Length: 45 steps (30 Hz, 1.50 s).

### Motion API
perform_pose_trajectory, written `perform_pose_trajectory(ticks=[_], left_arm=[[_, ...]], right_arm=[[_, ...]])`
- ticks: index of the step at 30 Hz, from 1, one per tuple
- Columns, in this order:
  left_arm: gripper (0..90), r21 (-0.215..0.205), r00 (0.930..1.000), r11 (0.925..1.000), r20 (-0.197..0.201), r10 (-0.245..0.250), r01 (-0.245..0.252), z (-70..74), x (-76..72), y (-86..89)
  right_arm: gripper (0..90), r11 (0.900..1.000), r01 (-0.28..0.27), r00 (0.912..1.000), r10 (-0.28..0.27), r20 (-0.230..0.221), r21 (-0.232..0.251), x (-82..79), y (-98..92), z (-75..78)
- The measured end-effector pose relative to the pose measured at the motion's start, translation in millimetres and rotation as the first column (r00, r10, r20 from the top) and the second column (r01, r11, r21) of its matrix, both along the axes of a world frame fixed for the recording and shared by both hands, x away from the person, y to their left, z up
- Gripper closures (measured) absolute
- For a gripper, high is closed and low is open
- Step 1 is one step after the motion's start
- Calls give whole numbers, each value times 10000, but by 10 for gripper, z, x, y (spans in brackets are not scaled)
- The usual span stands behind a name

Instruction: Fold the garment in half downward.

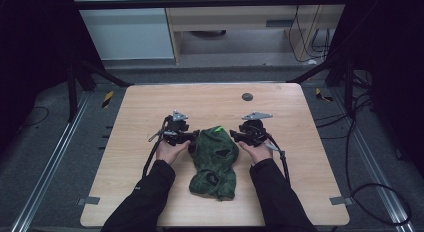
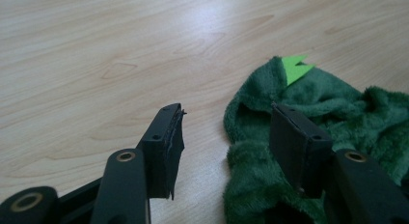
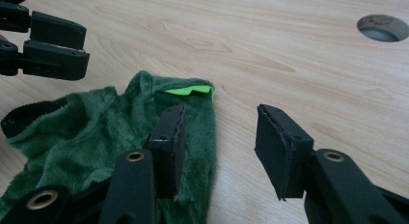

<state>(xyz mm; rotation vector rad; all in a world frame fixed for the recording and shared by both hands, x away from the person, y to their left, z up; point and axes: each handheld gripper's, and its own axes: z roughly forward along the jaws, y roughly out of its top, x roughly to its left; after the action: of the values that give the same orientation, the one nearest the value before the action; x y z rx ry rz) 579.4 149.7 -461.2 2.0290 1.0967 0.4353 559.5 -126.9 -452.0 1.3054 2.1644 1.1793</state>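
A dark green plush fleece garment [image 1: 215, 162] with a bright green felt tab [image 1: 217, 129] at its far end lies crumpled in the middle of the pale wooden worktop [image 1: 140, 112]. The person has set the left gripper [image 1: 189, 136] just at the garment's left edge and the right gripper [image 1: 234, 136] just at its right edge, both level with its far end. Each has its jaws spread wide and holds nothing. Flanking it like this, I would guess, readies a two-handed pinch of the cloth's upper corners. Beyond the garment, a small round dark hole [image 1: 247, 97] sits in the worktop.
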Motion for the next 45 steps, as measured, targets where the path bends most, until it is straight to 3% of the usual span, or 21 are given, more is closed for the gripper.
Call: perform_pose_trajectory(ticks=[27, 39, 45], left_arm=[[559, 228, 9935, 9993, -1106, -268, 295, -307, -50, 9], [717, -83, 9895, 9989, -1366, -473, 466, -319, -58, -18], [809, -19, 9885, 9993, -1466, -383, 384, -315, -76, -51]], right_arm=[[531, 9974, -465, 9925, 398, -1156, -558, 9, 89, -327], [572, 9967, -497, 9873, 392, -1540, -645, 22, 97, -432], [667, 9961, -645, 9866, 545, -1538, -608, 17, 107, -434]])
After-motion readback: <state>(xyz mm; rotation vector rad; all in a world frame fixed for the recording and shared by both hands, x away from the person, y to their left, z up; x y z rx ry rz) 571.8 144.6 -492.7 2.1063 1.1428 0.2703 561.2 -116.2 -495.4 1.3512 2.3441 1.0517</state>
